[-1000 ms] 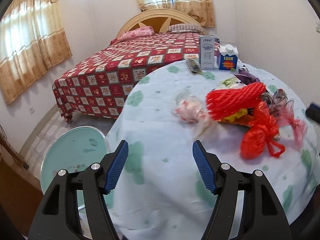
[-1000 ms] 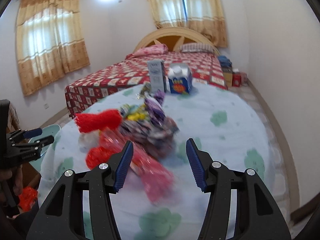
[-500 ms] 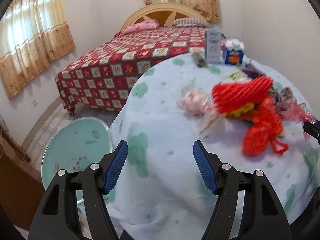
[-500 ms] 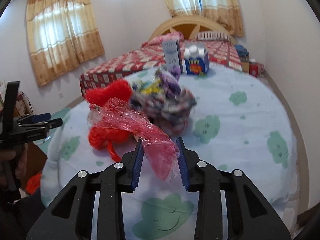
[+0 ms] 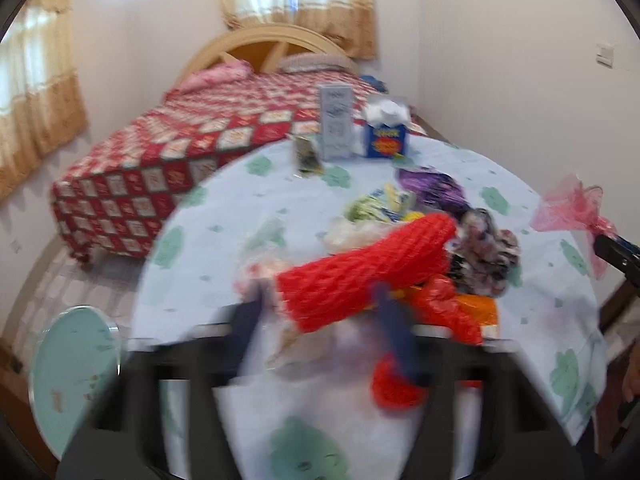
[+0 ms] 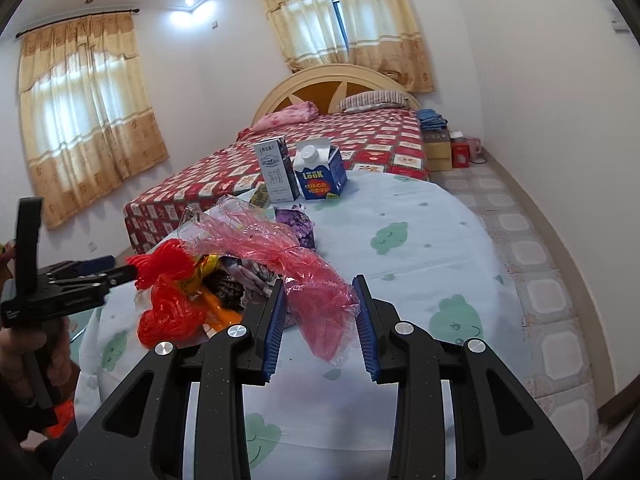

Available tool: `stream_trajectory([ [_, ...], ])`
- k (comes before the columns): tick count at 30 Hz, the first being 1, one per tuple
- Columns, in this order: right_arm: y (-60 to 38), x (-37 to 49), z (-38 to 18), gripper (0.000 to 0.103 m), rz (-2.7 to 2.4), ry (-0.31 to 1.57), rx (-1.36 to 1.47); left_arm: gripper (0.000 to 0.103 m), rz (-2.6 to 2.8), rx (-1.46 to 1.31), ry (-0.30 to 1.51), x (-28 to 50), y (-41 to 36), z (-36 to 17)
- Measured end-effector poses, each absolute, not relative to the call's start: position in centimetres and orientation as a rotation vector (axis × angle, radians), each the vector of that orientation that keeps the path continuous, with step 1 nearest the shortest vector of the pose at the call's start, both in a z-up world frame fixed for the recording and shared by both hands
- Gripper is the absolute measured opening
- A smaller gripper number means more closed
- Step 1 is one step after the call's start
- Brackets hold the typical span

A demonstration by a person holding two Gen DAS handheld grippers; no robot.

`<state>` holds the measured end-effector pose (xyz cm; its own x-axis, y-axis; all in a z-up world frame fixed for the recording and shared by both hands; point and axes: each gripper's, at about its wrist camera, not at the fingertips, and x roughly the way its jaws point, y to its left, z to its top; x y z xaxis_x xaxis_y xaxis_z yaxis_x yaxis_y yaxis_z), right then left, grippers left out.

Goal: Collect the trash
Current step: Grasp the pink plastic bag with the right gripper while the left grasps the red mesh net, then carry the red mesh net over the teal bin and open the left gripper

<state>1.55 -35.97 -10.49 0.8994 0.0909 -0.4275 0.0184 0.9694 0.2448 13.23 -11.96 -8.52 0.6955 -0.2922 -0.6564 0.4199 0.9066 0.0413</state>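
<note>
The pink cellophane wrapper (image 6: 304, 276) sits pinched between the pads of the right tool (image 6: 320, 328), lifted above the near part of the bench (image 6: 420, 248). Just left of it, the red foam net (image 5: 368, 276) lies in the trash heap mid-bench, between the blurred, closing jaws of the left tool (image 5: 320, 336); whether they press on it cannot be told. Two cartons (image 6: 300, 170) stand at the far edge. The bench wears a pale cloth with green clouds; beyond stand a red-quilted bed (image 6: 320, 144) and curtained windows
</note>
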Motion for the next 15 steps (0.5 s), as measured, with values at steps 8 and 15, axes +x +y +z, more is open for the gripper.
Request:
stream_trajectory([
  [8,-35.1,1.9,-9.9,0.034,0.068,0.439,0.247,0.005,-0.389,0.167,0.668,12.2,-10.7,-7.1],
  [15,-31.2,4.4,-8.4,0.034,0.15,0.429,0.2,0.005,-0.305,0.198,0.6,9.8,-5.7,-4.3],
])
